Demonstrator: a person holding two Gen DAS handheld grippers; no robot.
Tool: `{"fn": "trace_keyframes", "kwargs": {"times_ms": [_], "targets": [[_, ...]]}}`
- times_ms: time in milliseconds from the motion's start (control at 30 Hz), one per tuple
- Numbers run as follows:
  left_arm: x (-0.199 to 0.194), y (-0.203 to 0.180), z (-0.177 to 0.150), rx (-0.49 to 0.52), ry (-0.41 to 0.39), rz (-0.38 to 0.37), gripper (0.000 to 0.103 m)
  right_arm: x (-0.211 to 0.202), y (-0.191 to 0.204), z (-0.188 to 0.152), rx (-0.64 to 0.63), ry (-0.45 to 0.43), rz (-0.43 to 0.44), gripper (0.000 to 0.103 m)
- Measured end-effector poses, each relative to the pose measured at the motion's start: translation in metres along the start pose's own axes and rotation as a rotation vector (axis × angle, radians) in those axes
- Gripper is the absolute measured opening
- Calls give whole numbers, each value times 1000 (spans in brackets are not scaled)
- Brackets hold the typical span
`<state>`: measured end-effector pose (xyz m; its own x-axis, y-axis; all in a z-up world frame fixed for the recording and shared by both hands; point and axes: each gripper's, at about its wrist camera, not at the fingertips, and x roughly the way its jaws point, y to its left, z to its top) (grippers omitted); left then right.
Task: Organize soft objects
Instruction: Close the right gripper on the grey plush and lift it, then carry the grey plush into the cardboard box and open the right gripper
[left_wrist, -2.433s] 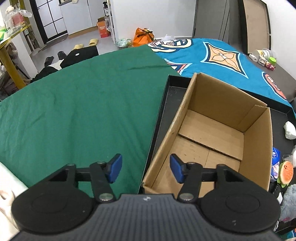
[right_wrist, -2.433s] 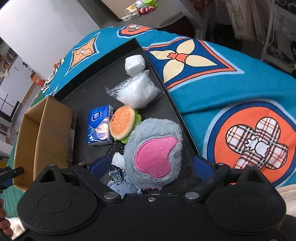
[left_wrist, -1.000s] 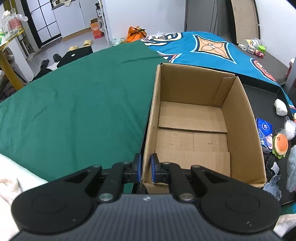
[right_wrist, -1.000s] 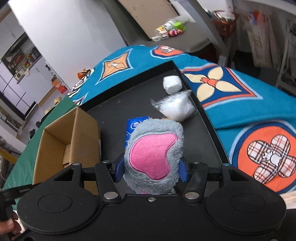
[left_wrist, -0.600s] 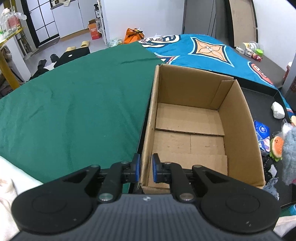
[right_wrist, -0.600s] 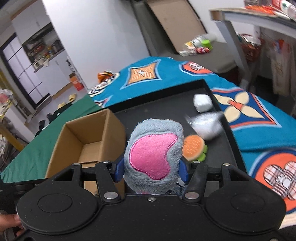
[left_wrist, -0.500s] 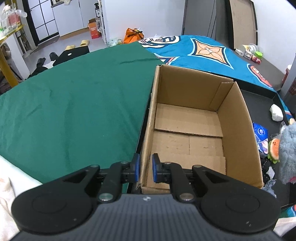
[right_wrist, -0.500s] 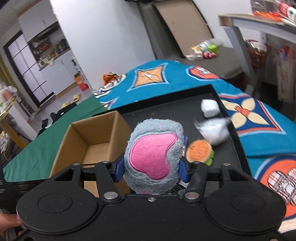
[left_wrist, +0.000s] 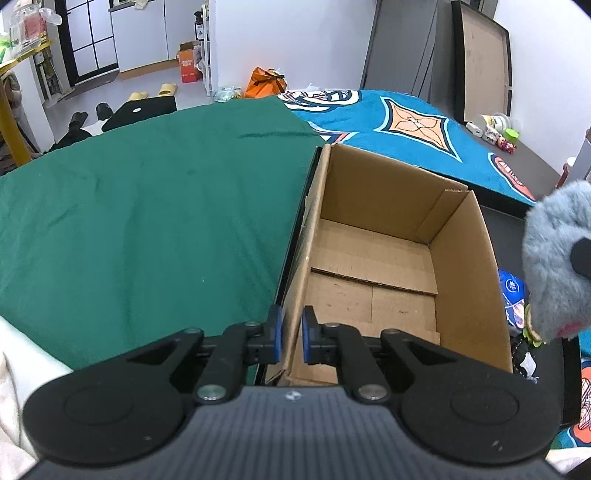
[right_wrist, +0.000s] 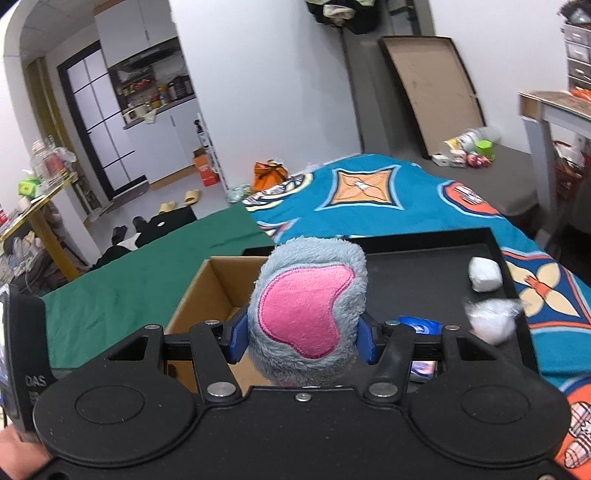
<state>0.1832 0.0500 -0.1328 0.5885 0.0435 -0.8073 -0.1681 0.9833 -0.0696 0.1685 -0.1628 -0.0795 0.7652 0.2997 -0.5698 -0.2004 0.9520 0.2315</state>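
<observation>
An empty cardboard box (left_wrist: 373, 254) stands on a black tray (right_wrist: 421, 273). My left gripper (left_wrist: 291, 338) is shut on the box's near left wall, one blue pad on each side. My right gripper (right_wrist: 301, 338) is shut on a grey plush toy with a pink patch (right_wrist: 306, 314) and holds it in the air by the box's right side (right_wrist: 207, 299). From the left wrist view the plush toy (left_wrist: 557, 269) hangs at the right edge, beside the box's right wall.
On the tray lie a blue tissue pack (right_wrist: 421, 326), a white wad (right_wrist: 484, 278) and a clear bag of white stuff (right_wrist: 493, 319). Green cloth (left_wrist: 147, 229) covers the surface left of the box, a blue patterned cloth (right_wrist: 388, 199) the far side.
My right gripper has lifted the plush toy off the tray and carried it left toward the box; the toy now shows large in the left wrist view. The left gripper stays clamped on the box wall.
</observation>
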Motion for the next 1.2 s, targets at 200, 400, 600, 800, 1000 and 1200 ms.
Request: {"fn": "trace_keyframes", "kwargs": {"times_ms": [200, 400, 600, 800, 1000, 1200], "targets": [[1, 2, -1, -6, -4, -9, 10, 12, 24, 3, -41, 15, 17, 55], [4, 11, 2, -46, 9, -36, 10, 28, 43, -1, -60, 63, 24, 55], [5, 17, 3, -82, 12, -70, 11, 41, 57, 4, -17, 106, 69, 56], [8, 28, 3, -136, 22, -100, 11, 47, 76, 13, -46, 90, 92, 75], [7, 29, 4, -142, 22, -107, 11, 42, 66, 11, -26, 100, 75, 80], [4, 19, 4, -98, 19, -72, 13, 31, 45, 2, -1, 113, 27, 80]]}}
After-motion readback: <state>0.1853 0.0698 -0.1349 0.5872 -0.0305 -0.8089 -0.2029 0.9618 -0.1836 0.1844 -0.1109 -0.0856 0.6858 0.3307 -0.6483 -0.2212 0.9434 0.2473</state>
